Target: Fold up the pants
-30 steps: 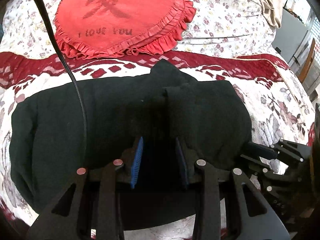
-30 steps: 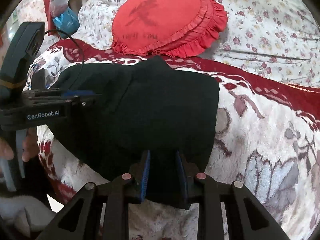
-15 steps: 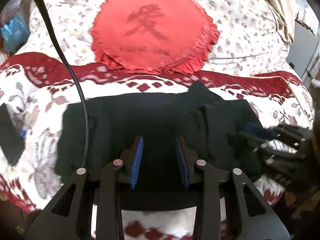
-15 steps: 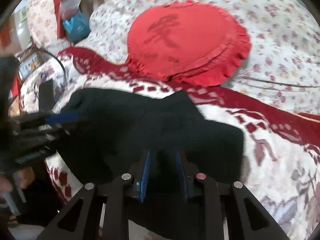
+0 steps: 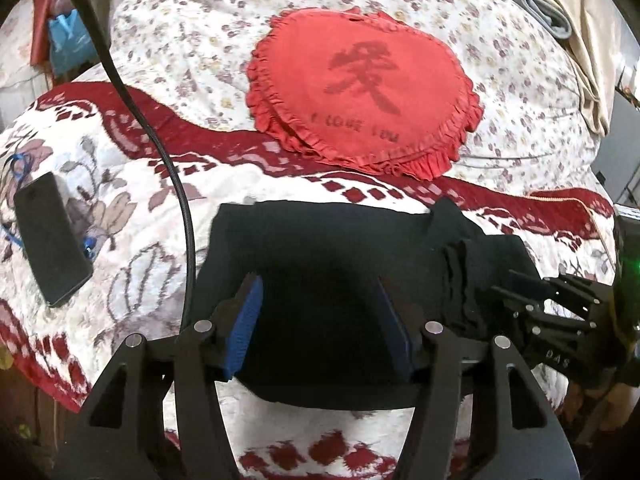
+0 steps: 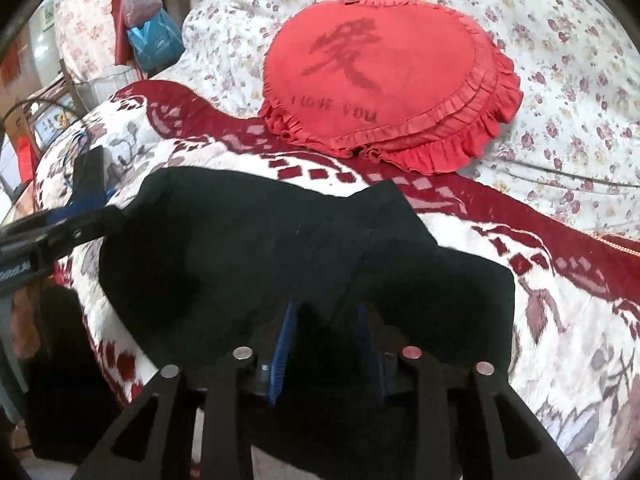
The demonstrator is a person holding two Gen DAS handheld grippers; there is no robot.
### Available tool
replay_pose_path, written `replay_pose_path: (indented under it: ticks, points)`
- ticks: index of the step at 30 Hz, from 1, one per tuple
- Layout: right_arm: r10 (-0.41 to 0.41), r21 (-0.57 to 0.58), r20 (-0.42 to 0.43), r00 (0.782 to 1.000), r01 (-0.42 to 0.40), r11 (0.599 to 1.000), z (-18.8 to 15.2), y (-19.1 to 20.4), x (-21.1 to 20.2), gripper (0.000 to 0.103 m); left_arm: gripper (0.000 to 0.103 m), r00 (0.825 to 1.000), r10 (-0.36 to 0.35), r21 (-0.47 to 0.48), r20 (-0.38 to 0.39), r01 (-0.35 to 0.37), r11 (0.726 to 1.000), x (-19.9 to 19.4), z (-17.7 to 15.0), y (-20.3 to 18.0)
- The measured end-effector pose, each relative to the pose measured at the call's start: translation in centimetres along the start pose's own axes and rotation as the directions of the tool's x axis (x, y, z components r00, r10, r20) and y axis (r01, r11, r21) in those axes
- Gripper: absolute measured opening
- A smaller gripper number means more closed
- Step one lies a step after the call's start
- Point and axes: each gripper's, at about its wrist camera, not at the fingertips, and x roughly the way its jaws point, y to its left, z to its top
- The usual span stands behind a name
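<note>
On the bed (image 5: 132, 216), covered by a white blanket with dark-red floral and diamond patterning, the black soft-knit pants (image 5: 332, 264) lie folded into a compact, roughly rectangular bundle near the front edge. Behind the bundle rests a red heart-shaped ruffled cushion (image 5: 360, 92), apart from the pants. A black flat phone-like slab (image 5: 50, 240) lies on the blanket well to the left of the bundle.

Handling properties (judged): the fabric is light, limp and non-fragile. It will drape and sag from any single hold point, and stacked layers can slide apart. Loose layered edges show at the bundle's right side (image 6: 460, 288).

Recommended hold: take both ends of one folded edge together, pinching through all layers, not the top layer alone. Avoid the protruding corner at the far edge (image 6: 388, 196); judged, it would pull one layer free.

Left gripper (image 5: 320, 328): jaws spread wide, blue pads (image 5: 244, 328) standing above the near part of the bundle with dark cloth visible between them; nothing is pinched.

Right gripper (image 6: 324, 352): jaws set at a narrower gap over the near right portion of the bundle. Black fabric fills the gap, but whether the pads are clamping it cannot be determined.
</note>
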Motion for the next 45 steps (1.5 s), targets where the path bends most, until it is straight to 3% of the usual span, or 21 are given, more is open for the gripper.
replay_pose_path:
  ticks: [5,9,15,25,31,33,45]
  points:
    - [-0.018,0.003,-0.053,0.998,0.018,1.000,0.2,-0.3,2.7,0.034,0.057,1.000,0.004,-0.028,-0.007,-0.004,1.000,-0.3,-0.3,1.2]
    - [-0.015,0.006,-0.049,0.999,0.015,1.000,1.0,-0.3,2.3,0.036,0.057,1.000,0.004,-0.074,-0.017,-0.006,0.997,-0.4,-0.7,2.7]
    - [0.052,-0.032,0.022,0.998,-0.052,0.998,3.3,1.9,0.8,0.044,0.064,0.999,0.025,-0.136,-0.029,-0.029,0.990,-0.4,-1.1,4.5]
    - [0.138,-0.112,-0.007,0.990,-0.138,0.984,5.6,6.9,3.3,0.045,0.064,0.999,0.017,-0.199,-0.051,-0.027,0.980,-0.6,-1.8,6.3]
    - [0.197,-0.148,-0.008,0.980,-0.196,0.969,7.8,8.8,4.8,0.053,0.064,0.997,-0.018,-0.274,-0.073,-0.003,0.962,-0.9,-3.1,7.9]
    - [0.217,-0.152,-0.023,0.976,-0.218,0.964,8.7,9.3,5.7,0.060,0.064,0.996,-0.034,-0.306,-0.083,0.007,0.952,-0.7,-3.5,8.3]
    - [0.229,-0.202,-0.059,0.972,-0.236,0.951,11.0,12.3,8.6,0.061,0.064,0.992,-0.024,-0.307,-0.124,-0.016,0.952,1.1,-4.5,7.5]
